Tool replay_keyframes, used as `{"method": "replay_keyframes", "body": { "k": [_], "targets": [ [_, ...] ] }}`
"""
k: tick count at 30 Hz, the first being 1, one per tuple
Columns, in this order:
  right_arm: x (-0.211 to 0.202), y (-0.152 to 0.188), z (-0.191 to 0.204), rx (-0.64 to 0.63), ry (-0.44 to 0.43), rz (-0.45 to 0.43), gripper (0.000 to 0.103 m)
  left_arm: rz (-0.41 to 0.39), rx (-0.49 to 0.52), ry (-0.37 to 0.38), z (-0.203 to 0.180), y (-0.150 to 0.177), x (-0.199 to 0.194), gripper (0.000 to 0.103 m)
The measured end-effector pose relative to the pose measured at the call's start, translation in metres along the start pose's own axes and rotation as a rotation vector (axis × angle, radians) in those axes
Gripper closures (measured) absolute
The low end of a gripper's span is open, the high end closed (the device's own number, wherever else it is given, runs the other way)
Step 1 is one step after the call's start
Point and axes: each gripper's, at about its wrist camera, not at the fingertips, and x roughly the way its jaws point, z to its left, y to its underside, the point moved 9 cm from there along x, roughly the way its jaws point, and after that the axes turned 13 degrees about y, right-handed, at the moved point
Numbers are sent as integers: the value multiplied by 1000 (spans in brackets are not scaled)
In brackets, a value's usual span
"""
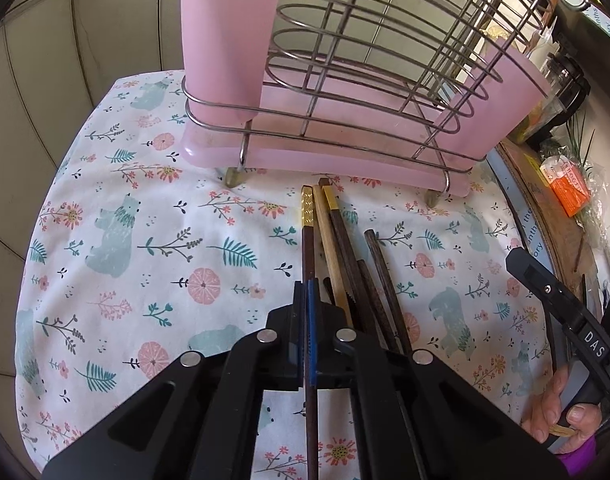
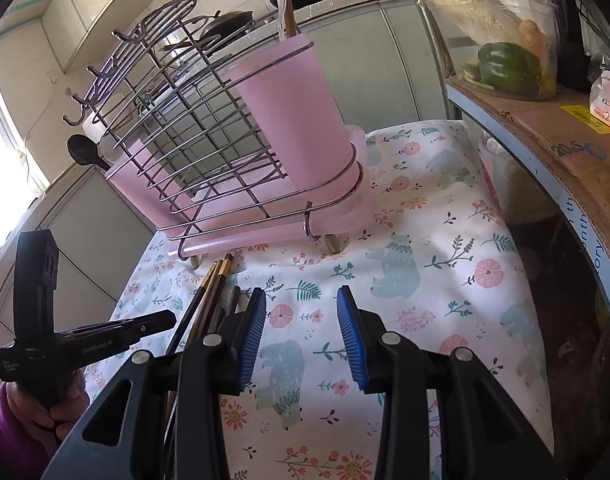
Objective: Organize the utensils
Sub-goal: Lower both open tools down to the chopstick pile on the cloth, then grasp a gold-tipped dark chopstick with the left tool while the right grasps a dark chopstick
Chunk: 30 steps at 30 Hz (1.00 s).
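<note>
A wire utensil rack (image 1: 365, 80) with pink plastic cups and tray stands at the back of the floral cloth; it also shows in the right wrist view (image 2: 233, 152). Several chopsticks (image 1: 345, 248) lie on the cloth in front of it, also seen in the right wrist view (image 2: 213, 288). My left gripper (image 1: 308, 300) is shut on a dark chopstick with a gold end (image 1: 308, 220). My right gripper (image 2: 301, 320) is open and empty above the cloth, to the right of the chopsticks. The left gripper's body (image 2: 65, 340) shows in the right wrist view.
The floral bear-print cloth (image 1: 145, 240) covers the table. A round cardboard-topped shelf (image 2: 565, 152) with a bowl of vegetables (image 2: 501, 60) stands at the right. A black spoon (image 2: 83, 152) and clear utensils sit in the rack. Tiled wall lies behind.
</note>
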Motion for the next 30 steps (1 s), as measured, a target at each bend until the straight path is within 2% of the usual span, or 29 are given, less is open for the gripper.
{"method": "replay_keyframes", "body": {
  "k": [14,19,30],
  "targets": [
    [8,3,2,2,-5,37,67,53,-59,21,10,1,4,101],
    [9,3,3,3,-5,42,67,59,-47,25,8,0,2,87],
    [6,0,-2,18,-13,39,67,42,-53,75,7,-14,-6,86]
  ]
}}
